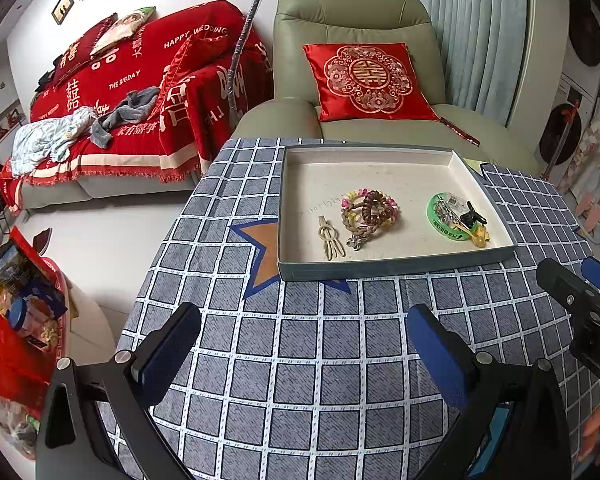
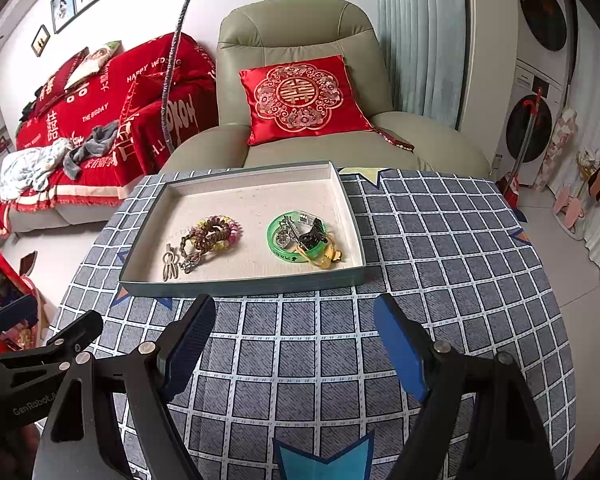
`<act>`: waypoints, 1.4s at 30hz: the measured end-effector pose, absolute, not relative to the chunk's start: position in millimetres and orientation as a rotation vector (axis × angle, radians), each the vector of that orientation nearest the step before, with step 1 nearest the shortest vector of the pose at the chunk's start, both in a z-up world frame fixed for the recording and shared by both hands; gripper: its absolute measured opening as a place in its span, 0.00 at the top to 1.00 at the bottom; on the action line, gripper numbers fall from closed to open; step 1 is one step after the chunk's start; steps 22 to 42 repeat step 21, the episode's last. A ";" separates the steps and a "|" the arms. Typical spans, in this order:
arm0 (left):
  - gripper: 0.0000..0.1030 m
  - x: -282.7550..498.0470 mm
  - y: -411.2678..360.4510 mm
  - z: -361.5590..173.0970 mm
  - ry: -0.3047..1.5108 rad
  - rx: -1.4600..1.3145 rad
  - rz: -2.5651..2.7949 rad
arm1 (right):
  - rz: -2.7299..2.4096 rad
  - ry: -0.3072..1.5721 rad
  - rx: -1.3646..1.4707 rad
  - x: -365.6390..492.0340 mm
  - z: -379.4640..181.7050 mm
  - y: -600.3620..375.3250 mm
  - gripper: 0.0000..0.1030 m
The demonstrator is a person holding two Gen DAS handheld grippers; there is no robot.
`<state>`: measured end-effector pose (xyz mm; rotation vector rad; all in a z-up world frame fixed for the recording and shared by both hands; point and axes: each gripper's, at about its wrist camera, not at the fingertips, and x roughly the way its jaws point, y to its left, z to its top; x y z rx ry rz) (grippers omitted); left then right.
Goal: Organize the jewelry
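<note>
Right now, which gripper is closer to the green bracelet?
Right. The right gripper sits almost straight in front of the green bracelet; the left gripper sits further left, before the hair ties.

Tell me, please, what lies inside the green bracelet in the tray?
Inside the green bracelet lie a black clip, metal pins and a clear piece. Anything beneath them is covered; a yellow clip crosses its near edge.

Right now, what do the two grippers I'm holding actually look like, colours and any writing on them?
Both are alike. The left gripper has black angular frames with silver bolts and two flat jaws faced with blue padding. The right gripper has the same black frame, silver bolts and blue-faced jaws. White lettering reading "GenRobot" marks the left gripper's body as seen from the right wrist view. No sleeves or hands show.
</note>
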<state>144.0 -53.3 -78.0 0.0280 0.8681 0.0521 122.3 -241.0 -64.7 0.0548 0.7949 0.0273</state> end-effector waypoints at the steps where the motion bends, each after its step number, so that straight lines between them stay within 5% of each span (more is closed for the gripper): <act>1: 0.00 144.0 -52.3 -78.9 0.869 0.029 0.052 | 0.027 0.795 0.055 122.3 -65.0 -241.0 0.19; 42: 0.00 143.5 -50.0 -80.9 0.863 0.038 0.033 | 0.026 0.797 0.056 122.2 -65.0 -241.4 0.19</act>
